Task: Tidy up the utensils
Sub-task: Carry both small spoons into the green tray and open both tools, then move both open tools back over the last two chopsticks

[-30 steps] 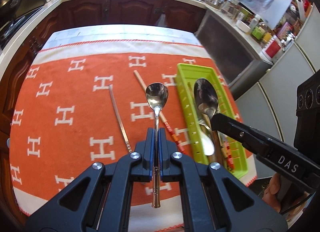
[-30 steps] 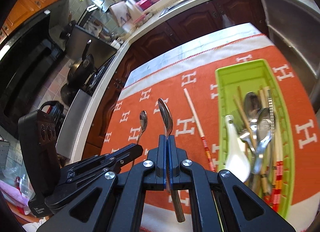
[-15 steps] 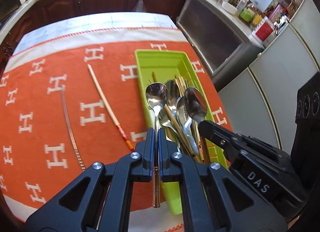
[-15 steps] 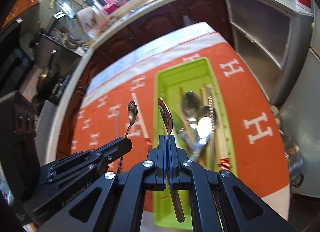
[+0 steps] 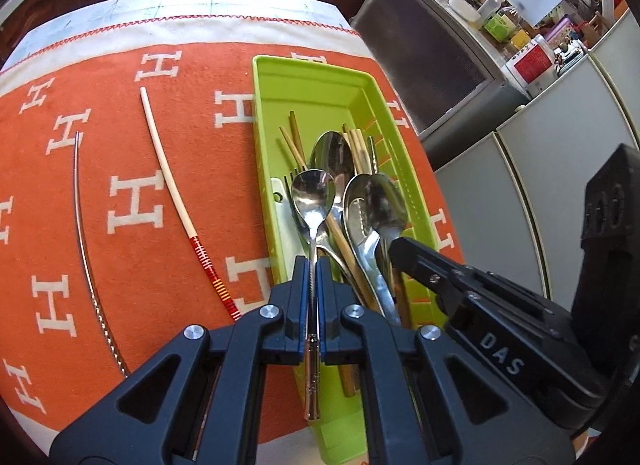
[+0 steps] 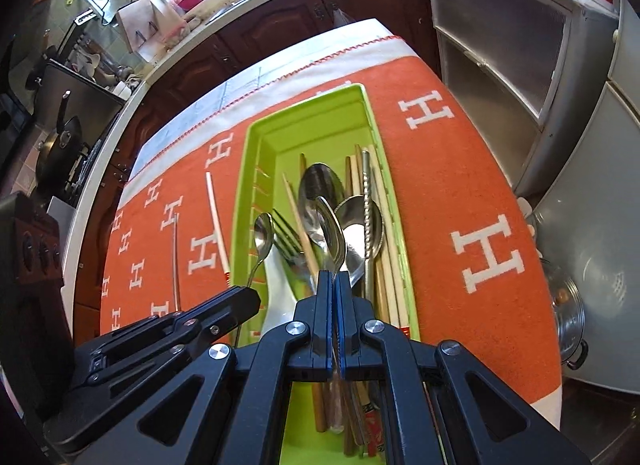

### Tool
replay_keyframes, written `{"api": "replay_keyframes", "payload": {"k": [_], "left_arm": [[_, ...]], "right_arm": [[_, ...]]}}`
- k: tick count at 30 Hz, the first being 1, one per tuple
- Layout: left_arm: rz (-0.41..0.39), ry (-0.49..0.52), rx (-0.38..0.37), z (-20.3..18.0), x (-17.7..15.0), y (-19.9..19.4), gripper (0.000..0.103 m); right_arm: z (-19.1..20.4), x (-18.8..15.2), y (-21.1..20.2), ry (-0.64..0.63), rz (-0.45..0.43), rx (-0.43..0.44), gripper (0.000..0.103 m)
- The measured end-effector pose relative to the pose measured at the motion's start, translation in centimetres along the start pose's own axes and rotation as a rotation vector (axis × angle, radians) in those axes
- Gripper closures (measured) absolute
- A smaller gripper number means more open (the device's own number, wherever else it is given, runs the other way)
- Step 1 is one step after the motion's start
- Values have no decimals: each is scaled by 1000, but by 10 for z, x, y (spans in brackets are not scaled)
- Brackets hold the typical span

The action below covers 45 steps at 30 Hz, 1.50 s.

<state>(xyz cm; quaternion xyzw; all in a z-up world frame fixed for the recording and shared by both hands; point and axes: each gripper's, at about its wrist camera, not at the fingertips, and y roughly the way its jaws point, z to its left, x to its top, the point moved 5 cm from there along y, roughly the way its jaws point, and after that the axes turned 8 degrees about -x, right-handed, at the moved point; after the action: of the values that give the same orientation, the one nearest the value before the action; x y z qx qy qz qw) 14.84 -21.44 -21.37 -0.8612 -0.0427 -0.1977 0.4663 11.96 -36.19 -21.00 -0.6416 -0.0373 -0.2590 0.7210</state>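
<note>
Spoons (image 5: 313, 201) (image 6: 331, 229) sit pinched in both tools above the crowded green tray (image 5: 308, 77), chopsticks (image 5: 168, 181) lying beside it.

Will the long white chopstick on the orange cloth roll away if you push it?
Probably a little: the white chopstick looks round and smooth. The fuzzy orange cloth should slow it. It looks thin and stiff, so likely light.
</note>
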Motion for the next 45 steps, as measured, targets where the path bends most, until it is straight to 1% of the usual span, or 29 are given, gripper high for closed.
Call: {"api": "replay_keyframes", "payload": {"k": [5, 6, 7, 9, 11, 13, 15, 20, 22, 28, 32, 34, 37, 40, 45], "left_arm": [[2, 15, 4, -4, -3, -10, 100], [-1, 22, 9, -5, -4, -14, 96], [-5, 29, 8, -6, -5, -18, 90], [-16, 28, 25, -4, -7, -27, 84], [-17, 13, 27, 0, -9, -33, 78], [-21, -10, 33, 6, -10, -41, 67], [-36, -16, 53, 11, -11, -49, 62], [-83, -23, 104, 25, -13, -72, 62], [-106, -25, 140, 30, -15, -83, 61], [-158, -44, 199, 48, -17, -110, 61], [-198, -46, 241, 57, -19, -126, 61], [-216, -44, 258, 63, -20, -135, 61], [-241, -36, 299, 70, -22, -146, 61], [-254, -34, 326, 77, -24, -154, 61], [-261, -47, 349, 91, -29, -163, 61]], "right_arm": [[-1, 0, 15, 16, 34, 12, 99], [0, 0, 16, 15, 35, 12, 95], [1, -1, 15, 13, 34, 11, 89], [5, -1, 12, 13, 24, 8, 80], [10, 0, 5, 6, -5, -2, 79], [15, 1, -1, 3, -24, -6, 79], [19, 0, -8, 2, -41, -4, 78], [30, -6, -26, -14, -79, -9, 73], [34, -10, -30, -23, -86, -9, 71], [50, -23, -40, -54, -85, -8, 71], [63, -28, -49, -80, -94, 0, 70], [70, -31, -53, -93, -100, 4, 68], [83, -34, -60, -118, -109, 9, 68], [97, -37, -66, -139, -112, 18, 68], [116, -41, -71, -177, -112, 26, 68]]}}
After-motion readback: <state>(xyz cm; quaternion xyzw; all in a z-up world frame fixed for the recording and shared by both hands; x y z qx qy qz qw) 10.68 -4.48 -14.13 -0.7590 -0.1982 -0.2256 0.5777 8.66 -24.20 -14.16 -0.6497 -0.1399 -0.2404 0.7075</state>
